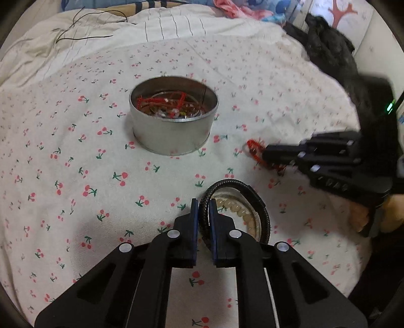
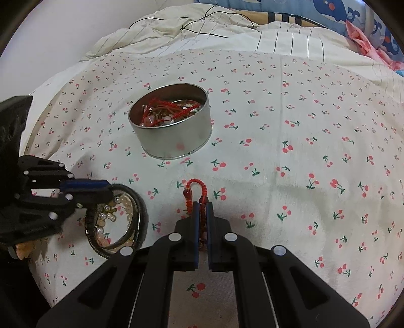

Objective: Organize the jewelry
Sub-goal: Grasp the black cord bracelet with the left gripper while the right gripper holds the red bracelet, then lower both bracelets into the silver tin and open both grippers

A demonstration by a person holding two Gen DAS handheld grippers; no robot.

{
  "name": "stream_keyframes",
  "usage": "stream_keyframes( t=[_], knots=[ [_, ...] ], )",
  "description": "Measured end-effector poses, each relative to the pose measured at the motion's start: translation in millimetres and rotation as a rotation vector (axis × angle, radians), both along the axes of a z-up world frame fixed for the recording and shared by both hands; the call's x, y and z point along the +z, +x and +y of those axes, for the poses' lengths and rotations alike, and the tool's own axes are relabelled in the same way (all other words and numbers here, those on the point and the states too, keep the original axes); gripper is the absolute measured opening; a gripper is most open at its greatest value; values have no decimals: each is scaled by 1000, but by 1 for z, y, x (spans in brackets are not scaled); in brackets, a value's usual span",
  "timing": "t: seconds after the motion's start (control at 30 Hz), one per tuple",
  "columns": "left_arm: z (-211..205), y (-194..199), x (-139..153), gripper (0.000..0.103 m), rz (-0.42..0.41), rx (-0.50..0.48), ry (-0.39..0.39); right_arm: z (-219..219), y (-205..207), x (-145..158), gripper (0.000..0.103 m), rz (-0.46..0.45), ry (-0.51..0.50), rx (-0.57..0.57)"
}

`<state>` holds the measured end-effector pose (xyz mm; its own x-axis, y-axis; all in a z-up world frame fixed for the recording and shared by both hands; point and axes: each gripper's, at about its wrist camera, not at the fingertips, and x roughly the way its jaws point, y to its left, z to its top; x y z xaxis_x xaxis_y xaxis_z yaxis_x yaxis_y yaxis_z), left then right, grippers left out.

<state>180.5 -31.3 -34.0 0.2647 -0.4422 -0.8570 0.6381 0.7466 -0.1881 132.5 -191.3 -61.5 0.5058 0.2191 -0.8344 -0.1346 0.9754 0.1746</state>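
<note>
Your setting, itemised. Sheet (image 2: 290,141): cream cotton, printed with small red cherries, spread over the bed before you. Quilt (image 2: 161,32): off-white with thin dark stripes, lay rumpled at the far edge. Cord (image 1: 83,27): thin, black, looped across that quilt. Wall (image 2: 63,30): plain white, stood at your far left. Bedding (image 2: 353,12): blue cartoon print, beside crumpled pink cloth (image 1: 234,10). Garment (image 1: 330,48): black, fuzzy, lay heaped at your right. Light: soft, indoor.
</note>
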Motion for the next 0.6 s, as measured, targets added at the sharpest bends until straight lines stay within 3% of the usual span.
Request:
stream_keyframes(
  t=[0.17,0.27,0.53,0.6],
  knots=[
    [9,6,9,7,20,35,-74,0,0,-1,6,8,1,-1],
    [12,9,8,7,17,60,-68,0,1,-3,7,19,4,-1],
    [16,16,5,8,16,101,-49,8,1,-8,34,42,18,31],
    [17,18,5,8,17,109,-50,12,0,-8,35,40,-4,42]
  ],
)
